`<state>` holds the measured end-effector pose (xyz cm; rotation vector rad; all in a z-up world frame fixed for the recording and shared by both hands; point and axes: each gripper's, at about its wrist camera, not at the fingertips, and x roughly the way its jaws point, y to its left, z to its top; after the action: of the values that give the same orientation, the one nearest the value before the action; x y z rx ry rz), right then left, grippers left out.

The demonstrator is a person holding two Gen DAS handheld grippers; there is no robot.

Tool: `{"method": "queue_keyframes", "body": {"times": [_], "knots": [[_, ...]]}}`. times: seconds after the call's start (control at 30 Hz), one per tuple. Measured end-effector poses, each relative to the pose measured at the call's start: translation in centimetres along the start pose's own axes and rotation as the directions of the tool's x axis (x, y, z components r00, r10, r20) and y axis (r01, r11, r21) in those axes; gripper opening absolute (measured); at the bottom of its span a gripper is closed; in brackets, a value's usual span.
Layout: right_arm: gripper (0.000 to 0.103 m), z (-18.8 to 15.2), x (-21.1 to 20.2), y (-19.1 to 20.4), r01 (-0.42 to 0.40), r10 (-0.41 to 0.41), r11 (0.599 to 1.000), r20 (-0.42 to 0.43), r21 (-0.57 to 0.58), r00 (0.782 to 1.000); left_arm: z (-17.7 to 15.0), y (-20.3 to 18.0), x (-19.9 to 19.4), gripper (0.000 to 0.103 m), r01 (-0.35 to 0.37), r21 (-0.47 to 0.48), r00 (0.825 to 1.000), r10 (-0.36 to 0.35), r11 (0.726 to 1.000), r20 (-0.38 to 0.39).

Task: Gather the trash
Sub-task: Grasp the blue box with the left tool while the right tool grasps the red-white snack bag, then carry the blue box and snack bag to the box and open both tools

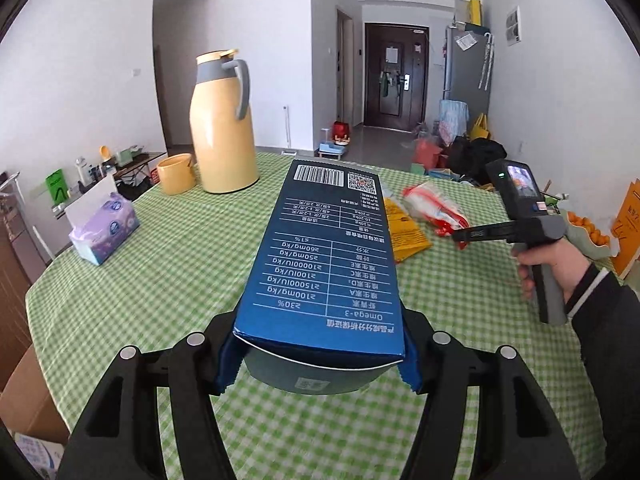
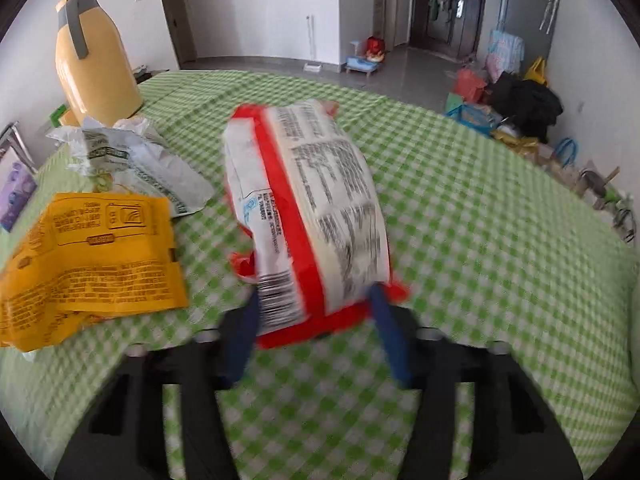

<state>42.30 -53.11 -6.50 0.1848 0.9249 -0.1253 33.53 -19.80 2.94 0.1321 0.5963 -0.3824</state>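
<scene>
My left gripper (image 1: 318,360) is shut on a long blue carton (image 1: 324,256) with white print and holds it above the green checked table (image 1: 160,300). My right gripper (image 2: 312,320) is shut on the near end of a red and white snack wrapper (image 2: 312,208), which also shows in the left wrist view (image 1: 434,208). The right gripper also shows in the left wrist view (image 1: 460,237), held by a hand. A yellow wrapper (image 2: 92,256) lies left of the red one; it also shows in the left wrist view (image 1: 406,232). A crumpled white and green wrapper (image 2: 136,160) lies behind it.
A tall yellow thermos jug (image 1: 222,124) and a yellow cup (image 1: 176,174) stand at the table's far left. A purple tissue pack (image 1: 104,226) lies near the left edge. A bowl of oranges (image 1: 588,232) sits at the right edge. Bags and clutter line the floor beyond.
</scene>
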Motion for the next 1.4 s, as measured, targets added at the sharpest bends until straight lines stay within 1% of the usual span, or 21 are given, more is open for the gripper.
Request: {"method": "queue_keyframes", "body": {"times": [0.03, 0.07, 0.13, 0.2, 0.27, 0.4, 0.43, 0.47, 0.57, 0.63, 0.67, 0.8, 0.9, 1.07, 1.4], "knots": [[0.009, -0.3, -0.4, 0.2, 0.011, -0.011, 1.0, -0.002, -0.007, 1.0, 0.0, 0.3, -0.5, 0.06, 0.0, -0.008, 1.0, 0.0, 1.0, -0.002], [0.009, -0.8, -0.8, 0.4, 0.017, -0.018, 1.0, -0.005, -0.018, 1.0, 0.1, 0.7, -0.6, 0.06, -0.001, -0.015, 1.0, 0.001, 1.0, -0.005], [0.008, -2.5, -2.4, 0.9, -0.001, 0.002, 1.0, 0.009, -0.024, 1.0, 0.1, 1.3, -1.2, 0.06, 0.007, -0.029, 1.0, -0.007, 1.0, -0.002], [0.007, -4.7, -5.3, 0.6, -0.006, 0.006, 1.0, 0.052, 0.001, 0.999, 0.0, 1.7, -2.1, 0.06, 0.016, -0.034, 1.0, -0.016, 0.999, 0.002], [0.007, -7.3, -9.1, 0.4, -0.012, 0.009, 0.999, 0.109, 0.032, 0.994, -0.1, 1.5, -2.7, 0.06, 0.031, -0.036, 0.999, -0.031, 0.999, 0.011], [0.007, -12.0, -15.4, 0.3, 0.012, -0.031, 0.995, 0.194, 0.096, 0.981, -1.0, 1.3, -4.4, 0.06, 0.062, -0.039, 0.998, -0.062, 0.997, 0.021], [0.007, -13.4, -17.1, 0.4, 0.006, -0.03, 0.994, 0.215, 0.113, 0.976, -1.2, 1.2, -5.0, 0.06, 0.075, -0.04, 0.997, -0.074, 0.996, 0.026], [0.007, -14.3, -17.9, 0.8, 0.002, -0.03, 0.993, 0.224, 0.122, 0.974, -1.6, 1.3, -5.6, 0.06, 0.092, -0.041, 0.995, -0.091, 0.995, 0.033], [0.007, -17.9, -20.6, 1.7, 0.008, -0.041, 0.991, 0.247, 0.135, 0.968, -2.5, 1.1, -7.3, 0.06, 0.114, -0.032, 0.993, -0.112, 0.993, 0.044], [0.007, -20.4, -22.2, 2.4, 0.012, -0.047, 0.99, 0.258, 0.138, 0.965, -3.1, 1.0, -8.2, 0.06, 0.113, -0.018, 0.993, -0.113, 0.993, 0.041], [0.007, -20.9, -22.7, 2.6, 0.019, -0.057, 0.989, 0.261, 0.146, 0.964, -3.4, 0.9, -8.8, 0.06, 0.114, -0.009, 0.993, -0.113, 0.993, 0.04], [0.007, -24.7, -24.5, 3.4, 0.031, -0.075, 0.987, 0.276, 0.16, 0.958, -4.0, 1.2, -10.7, 0.06, 0.102, -0.012, 0.994, -0.102, 0.995, 0.047], [0.007, -25.9, -25.8, 3.5, 0.002, -0.052, 0.986, 0.294, 0.167, 0.954, -4.4, 1.3, -11.9, 0.06, 0.087, -0.006, 0.994, -0.086, 0.996, 0.062], [0.007, -26.4, -27.0, 4.0, -0.021, -0.027, 0.989, 0.319, 0.144, 0.947, -4.5, 1.4, -12.8, 0.06, 0.07, -0.027, 0.995, -0.068, 0.997, 0.067], [0.007, -26.0, -26.4, 5.4, -0.023, -0.015, 0.993, 0.311, 0.118, 0.95, -4.8, 2.1, -13.4, 0.059, 0.06, -0.04, 0.996, -0.058, 0.997, 0.07]]}}
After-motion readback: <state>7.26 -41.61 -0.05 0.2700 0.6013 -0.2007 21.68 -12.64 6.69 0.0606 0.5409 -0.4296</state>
